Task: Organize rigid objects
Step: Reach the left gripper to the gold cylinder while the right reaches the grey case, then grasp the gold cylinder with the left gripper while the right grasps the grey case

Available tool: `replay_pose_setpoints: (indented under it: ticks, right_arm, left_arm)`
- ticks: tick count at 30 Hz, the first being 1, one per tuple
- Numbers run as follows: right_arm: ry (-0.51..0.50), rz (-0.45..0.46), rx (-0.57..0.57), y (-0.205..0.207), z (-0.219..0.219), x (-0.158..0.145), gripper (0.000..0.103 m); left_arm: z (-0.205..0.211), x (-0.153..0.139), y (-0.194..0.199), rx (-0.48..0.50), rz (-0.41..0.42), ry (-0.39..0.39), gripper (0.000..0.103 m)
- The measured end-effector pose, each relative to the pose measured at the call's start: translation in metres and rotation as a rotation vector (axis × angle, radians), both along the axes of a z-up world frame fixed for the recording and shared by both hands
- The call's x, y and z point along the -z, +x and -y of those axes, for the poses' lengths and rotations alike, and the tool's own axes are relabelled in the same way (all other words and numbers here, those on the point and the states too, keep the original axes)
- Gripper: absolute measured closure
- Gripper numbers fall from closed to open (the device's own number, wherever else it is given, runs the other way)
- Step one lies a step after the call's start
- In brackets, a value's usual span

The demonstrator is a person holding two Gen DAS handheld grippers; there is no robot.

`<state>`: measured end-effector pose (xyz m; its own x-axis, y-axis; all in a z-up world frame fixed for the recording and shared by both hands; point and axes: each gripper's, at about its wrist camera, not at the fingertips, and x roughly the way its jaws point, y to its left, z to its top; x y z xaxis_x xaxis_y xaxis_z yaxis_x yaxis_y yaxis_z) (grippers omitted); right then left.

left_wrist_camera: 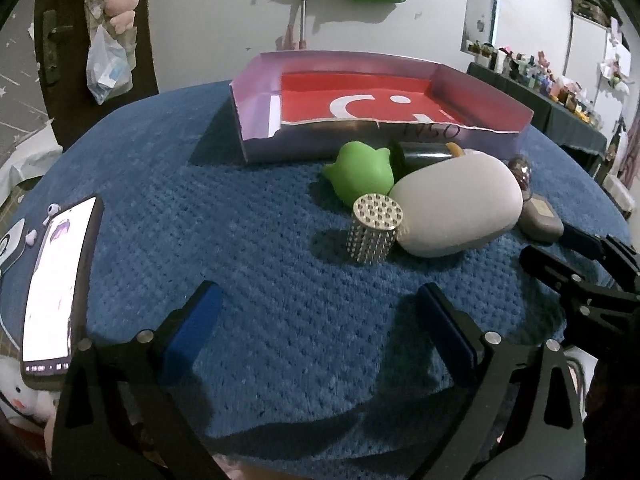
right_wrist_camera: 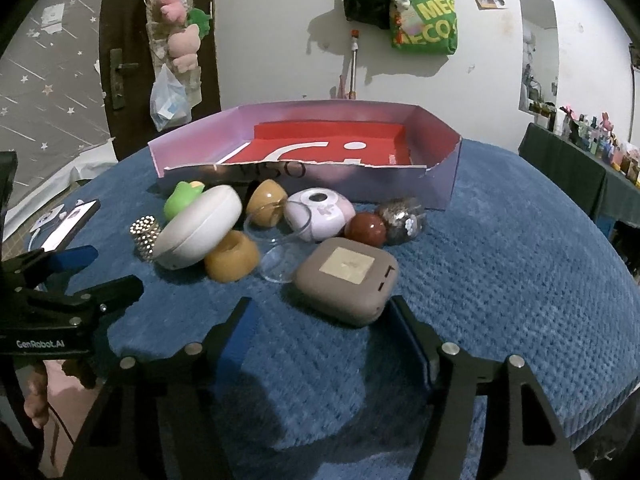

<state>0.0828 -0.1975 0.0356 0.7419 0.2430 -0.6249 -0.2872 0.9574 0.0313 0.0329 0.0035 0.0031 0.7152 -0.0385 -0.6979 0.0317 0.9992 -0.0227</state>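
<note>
- The right gripper (right_wrist_camera: 320, 332) is seen spread wide, nothing held, the taupe case (right_wrist_camera: 347, 280) lying just ahead between its fingers.
- The left gripper (left_wrist_camera: 320, 316) is likewise held apart, the studded cylinder (left_wrist_camera: 374, 229) resting farther ahead on the blue cloth (left_wrist_camera: 260, 240).

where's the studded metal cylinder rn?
The studded metal cylinder stands upright on the blue cloth, touching the white oval case on its left end, with the green toy just behind it. It lies ahead of the open left tongs.

Blue knit-covered table (right_wrist_camera: 500, 248): shallow box (right_wrist_camera: 444, 184), phone (left_wrist_camera: 56, 280), cluster of small rigid objects (right_wrist_camera: 344, 276).
</note>
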Motion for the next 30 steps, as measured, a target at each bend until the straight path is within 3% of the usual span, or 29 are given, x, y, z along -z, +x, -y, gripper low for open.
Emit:
replay_pose_setpoints:
  ticks: [4,10,13,19,22,27,30]
  right_arm:
    - [0.0,-0.002,0.003,0.009,0.001,-0.001,0.034]
    - [0.001,-0.006,0.007,0.018,0.004,-0.002,0.037]
    - [0.018,-0.015,0.02,0.022,0.01,-0.003,0.043]
    - [0.022,-0.021,0.023,0.031,0.008,-0.004,0.043]
    - [0.04,-0.024,0.018,0.031,0.012,-0.004,0.044]
    - [0.047,-0.03,0.011,0.029,0.014,-0.006,0.044]
    - [0.052,-0.028,0.006,0.027,0.014,-0.008,0.045]
  left_arm:
    - [0.0,-0.001,0.007,0.002,0.0,-0.002,0.008]
    - [-0.001,-0.003,0.017,0.002,-0.004,-0.009,0.021]
    - [-0.002,-0.004,0.022,-0.001,-0.003,-0.01,0.022]
    - [0.002,-0.003,0.029,-0.002,0.003,-0.003,0.026]
    - [0.004,-0.004,0.03,0.009,0.01,-0.002,0.035]
    - [0.004,-0.008,0.031,0.024,0.015,-0.029,0.073]
    - [-0.001,-0.009,0.032,0.028,0.003,-0.069,0.076]
